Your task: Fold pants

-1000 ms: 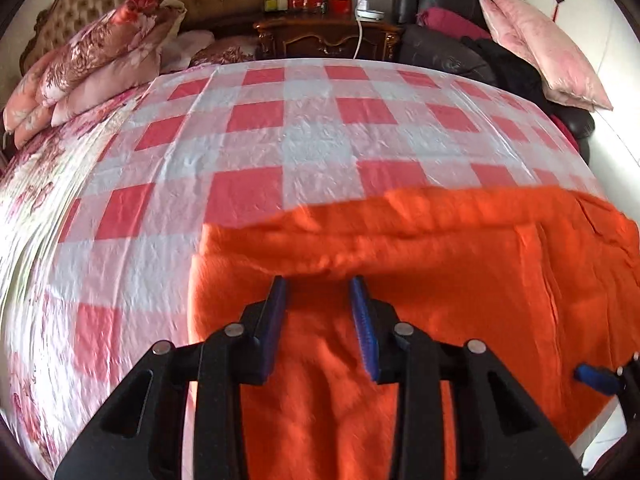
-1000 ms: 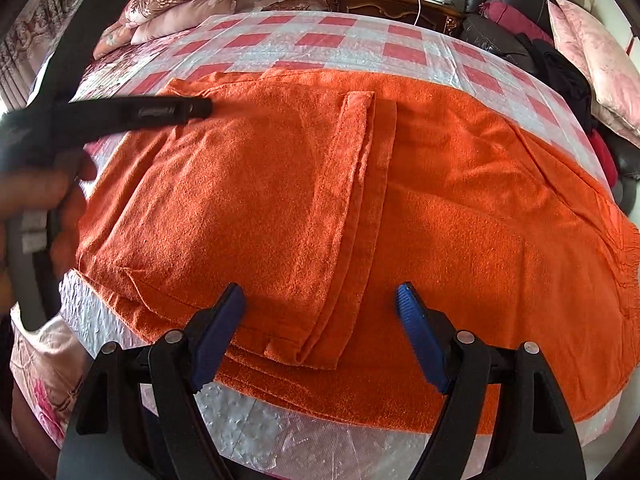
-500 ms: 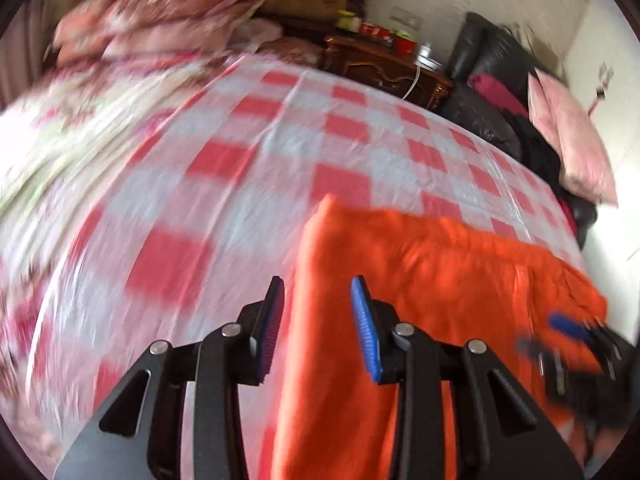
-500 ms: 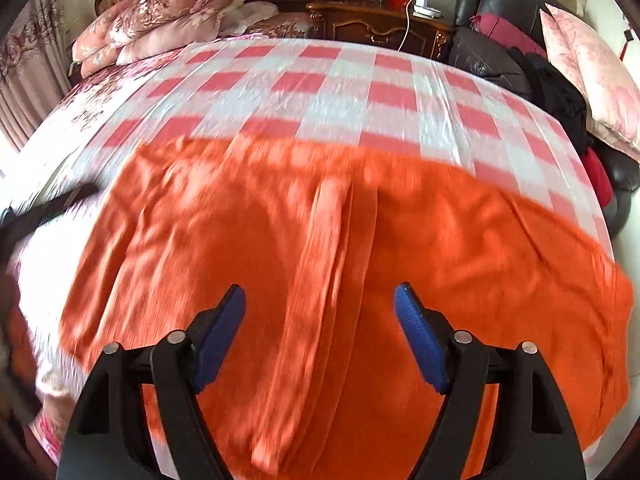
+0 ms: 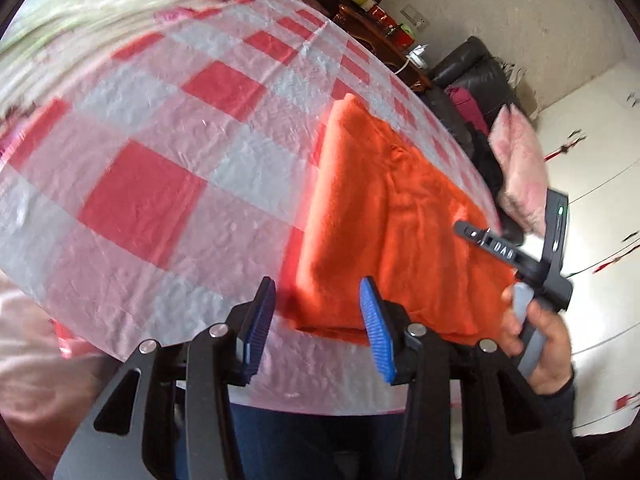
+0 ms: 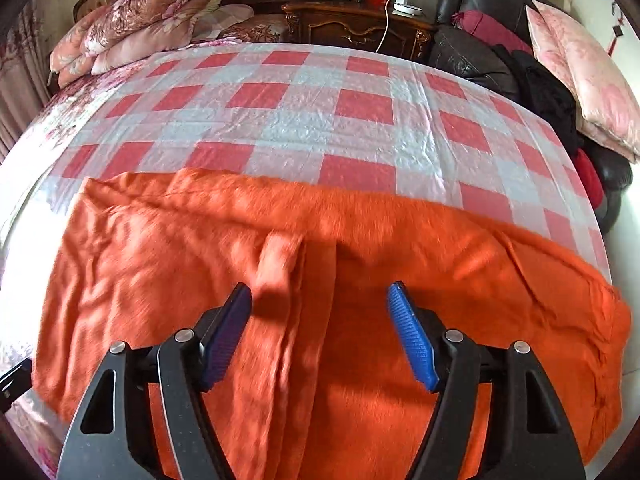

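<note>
Swung away from the middle of the cloth, the left gripper (image 5: pixel 316 320) now looks at the near left corner of the orange pants (image 6: pixel 280 280), where a second ago it hovered over their centre; the right gripper (image 6: pixel 320 332) has drawn back a little and sees more of the far bed than before.

One pair of pants lies spread flat along the near edge of the bed (image 6: pixel 312 120), on a red and white checked plastic sheet (image 5: pixel 168 152). A folded strip runs down their middle, between the right gripper's two blue pads (image 6: pixel 412 340).

The left gripper's jaws are opening. Nothing is pinched between them; the pants' corner and the bare sheet show through the gap. The right gripper's jaws are closing but stand wide apart above the cloth, gripping nothing.

In the left wrist view one hand (image 5: pixel 540 344) shows at the right, holding the handle of the right gripper over the pants' edge.

At the head of the bed lies a pile of floral quilts (image 6: pixel 136 28). One dark wooden nightstand (image 6: pixel 352 28) stands behind, with several small bottles and boxes too small to count. One black leather sofa (image 6: pixel 480 52) stands to the right, and on it one pink pillow (image 6: pixel 584 68).
</note>
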The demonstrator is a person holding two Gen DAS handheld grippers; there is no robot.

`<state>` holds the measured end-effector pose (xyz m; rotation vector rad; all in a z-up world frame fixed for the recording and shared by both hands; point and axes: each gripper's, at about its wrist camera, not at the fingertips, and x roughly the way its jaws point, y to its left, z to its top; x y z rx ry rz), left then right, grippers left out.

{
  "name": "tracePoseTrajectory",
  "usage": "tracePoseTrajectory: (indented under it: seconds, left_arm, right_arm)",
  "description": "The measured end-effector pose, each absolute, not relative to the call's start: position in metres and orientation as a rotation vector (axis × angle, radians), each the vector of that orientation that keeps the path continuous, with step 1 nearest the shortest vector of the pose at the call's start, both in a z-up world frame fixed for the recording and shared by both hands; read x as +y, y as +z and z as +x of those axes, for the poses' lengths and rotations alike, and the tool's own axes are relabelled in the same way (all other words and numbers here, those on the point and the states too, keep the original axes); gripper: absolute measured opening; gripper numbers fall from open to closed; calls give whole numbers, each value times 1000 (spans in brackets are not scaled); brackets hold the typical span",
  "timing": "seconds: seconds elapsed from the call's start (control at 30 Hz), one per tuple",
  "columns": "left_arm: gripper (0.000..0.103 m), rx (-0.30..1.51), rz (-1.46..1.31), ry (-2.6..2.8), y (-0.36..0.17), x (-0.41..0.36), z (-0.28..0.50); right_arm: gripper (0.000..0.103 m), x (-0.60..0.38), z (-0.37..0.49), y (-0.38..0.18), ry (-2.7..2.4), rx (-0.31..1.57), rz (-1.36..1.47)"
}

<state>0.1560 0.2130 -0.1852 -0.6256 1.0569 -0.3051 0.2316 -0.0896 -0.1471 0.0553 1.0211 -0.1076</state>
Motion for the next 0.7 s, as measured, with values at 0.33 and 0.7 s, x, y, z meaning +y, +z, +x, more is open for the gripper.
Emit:
tracePoseTrajectory:
  seconds: [0.33, 0.7]
  left_arm:
    - [43, 1050, -933, -430, -207, 224, 153]
    - [43, 1052, -967, -420, -206, 213, 165]
  right_arm:
    - [68, -58, 188, -161, -54, 1074, 30]
    - [70, -59, 184, -162, -55, 1066, 15]
